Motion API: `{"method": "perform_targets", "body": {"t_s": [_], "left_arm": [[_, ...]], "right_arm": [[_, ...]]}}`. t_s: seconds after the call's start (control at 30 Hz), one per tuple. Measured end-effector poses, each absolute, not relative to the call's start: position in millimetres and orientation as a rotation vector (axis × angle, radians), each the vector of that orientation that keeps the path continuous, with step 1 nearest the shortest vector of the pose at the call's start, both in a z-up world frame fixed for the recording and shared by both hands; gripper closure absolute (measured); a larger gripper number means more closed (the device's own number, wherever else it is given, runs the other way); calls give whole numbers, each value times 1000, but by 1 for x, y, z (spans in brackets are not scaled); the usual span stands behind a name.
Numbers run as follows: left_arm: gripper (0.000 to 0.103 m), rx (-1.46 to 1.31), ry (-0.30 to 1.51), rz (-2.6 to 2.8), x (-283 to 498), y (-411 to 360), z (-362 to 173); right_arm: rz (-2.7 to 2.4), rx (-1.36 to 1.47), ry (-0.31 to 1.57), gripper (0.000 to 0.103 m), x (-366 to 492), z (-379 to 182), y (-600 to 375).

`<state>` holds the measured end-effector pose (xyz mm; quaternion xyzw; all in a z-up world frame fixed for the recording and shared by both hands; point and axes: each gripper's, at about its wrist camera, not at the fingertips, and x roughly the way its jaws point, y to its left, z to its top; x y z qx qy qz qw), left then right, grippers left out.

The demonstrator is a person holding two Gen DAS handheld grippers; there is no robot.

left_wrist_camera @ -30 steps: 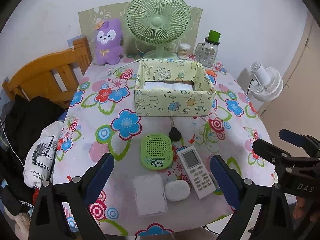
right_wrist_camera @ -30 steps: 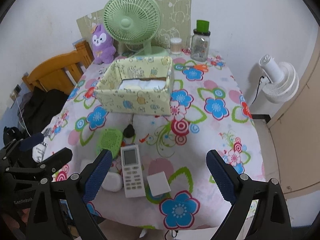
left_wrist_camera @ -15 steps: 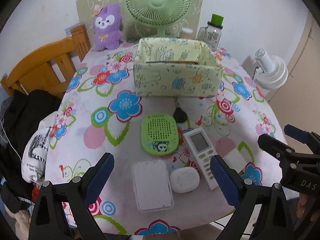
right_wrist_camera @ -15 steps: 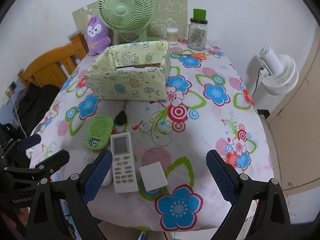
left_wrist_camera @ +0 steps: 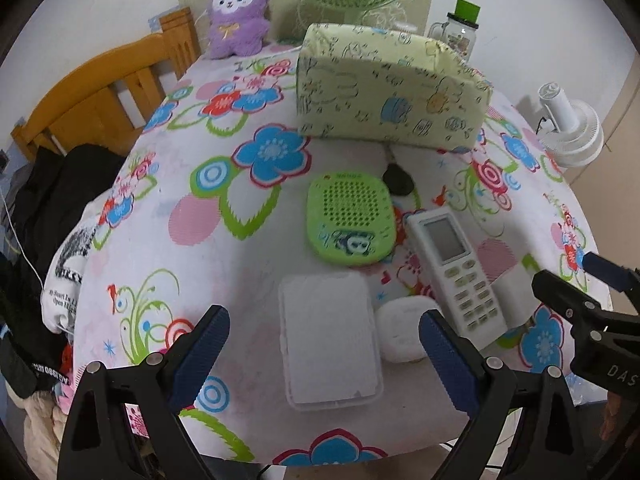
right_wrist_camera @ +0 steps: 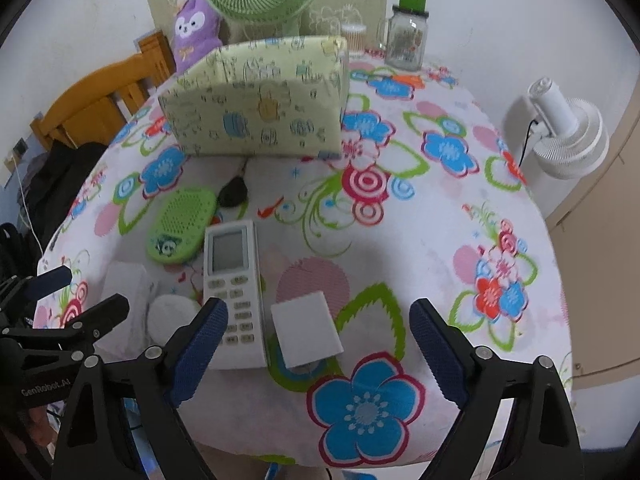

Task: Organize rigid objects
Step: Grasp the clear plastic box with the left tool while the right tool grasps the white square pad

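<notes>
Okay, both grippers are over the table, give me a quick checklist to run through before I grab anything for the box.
1. Left gripper open, nothing between the pads: ok.
2. Right gripper open, nothing gripped: ok.
3. White plastic case lies between the left fingers: ok.
4. White square block lies between the right fingers: ok.
5. Remote control clear of the right gripper's left pad: not ok, they overlap.
6. Room inside the patterned storage box: cannot tell.
</notes>
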<state>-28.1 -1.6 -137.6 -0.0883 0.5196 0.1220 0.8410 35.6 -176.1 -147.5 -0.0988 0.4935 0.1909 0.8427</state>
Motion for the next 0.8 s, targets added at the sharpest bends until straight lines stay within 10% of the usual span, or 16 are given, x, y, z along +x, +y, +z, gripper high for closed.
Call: {"method": "perform_targets", "body": {"t_s": [0.8], "left_arm": [[18, -172, 1151, 281, -35, -1, -165]], "right_arm": [[375, -227, 1116, 19, 32, -189, -178]]}}
